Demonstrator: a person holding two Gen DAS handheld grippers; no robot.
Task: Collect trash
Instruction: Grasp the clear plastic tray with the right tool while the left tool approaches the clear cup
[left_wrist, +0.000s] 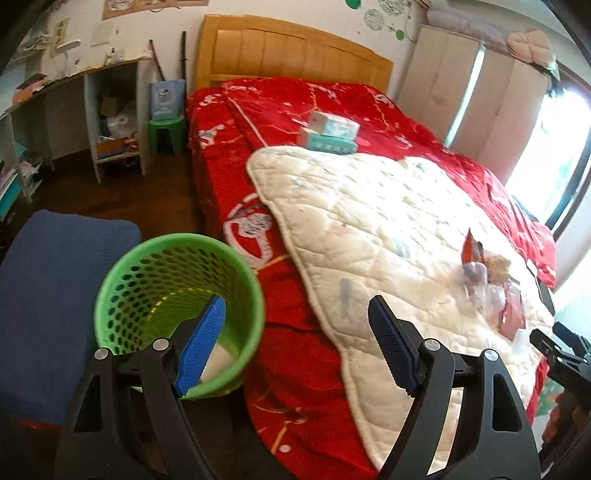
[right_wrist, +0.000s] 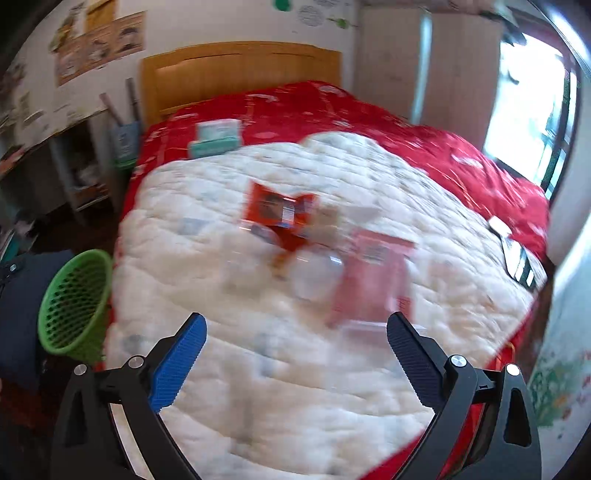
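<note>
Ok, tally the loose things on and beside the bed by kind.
Green basket: 1
Teal tissue packs: 2, stacked
Red wrappers: 2
Clear plastic pieces: too blurred to count
Total: 5 counted

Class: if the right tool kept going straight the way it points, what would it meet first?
Probably the trash pile on the white quilt: the open right tool aims at the pink wrapper nearest it. Blur makes depth uncertain, so it might meet the quilt just short of it.
</note>
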